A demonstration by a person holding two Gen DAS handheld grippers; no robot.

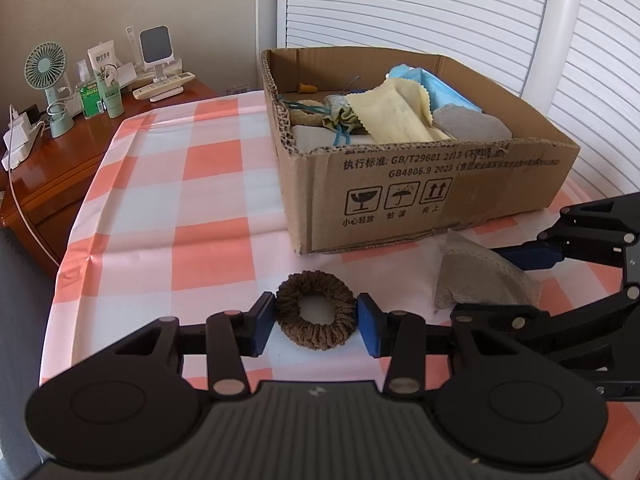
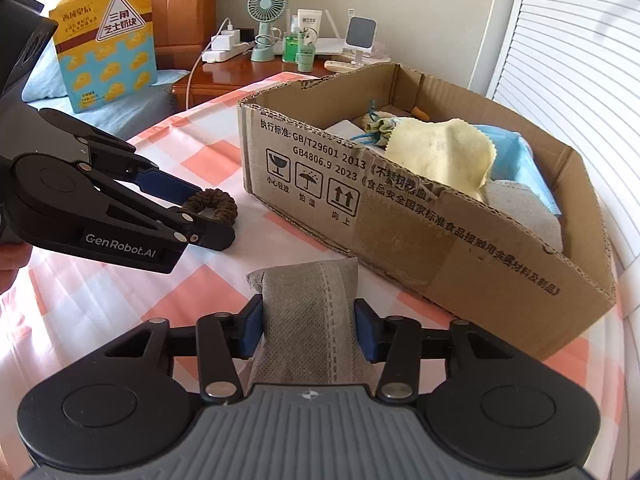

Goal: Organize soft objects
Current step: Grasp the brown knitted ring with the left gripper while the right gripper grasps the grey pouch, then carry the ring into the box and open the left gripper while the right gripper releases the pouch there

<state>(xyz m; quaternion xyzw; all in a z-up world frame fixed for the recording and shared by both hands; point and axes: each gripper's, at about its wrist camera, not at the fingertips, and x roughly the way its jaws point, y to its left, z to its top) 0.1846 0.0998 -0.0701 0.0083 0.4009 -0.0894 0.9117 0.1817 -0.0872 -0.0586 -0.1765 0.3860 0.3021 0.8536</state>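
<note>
Left wrist view: the left gripper is narrowed onto the brown scrunchie, pads touching its two sides, on the checked tablecloth; the cardboard box lies beyond, far and right

Right wrist view: the right gripper pinches the grey pouch, whose long axis runs along the fingers; the box's near wall stands just ahead to the right, nearer this hand

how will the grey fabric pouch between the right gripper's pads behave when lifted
The grey fabric pouch looks soft, so it will probably squash between the right gripper pads. Its free end likely droops. The woven texture should resist slipping.
</note>
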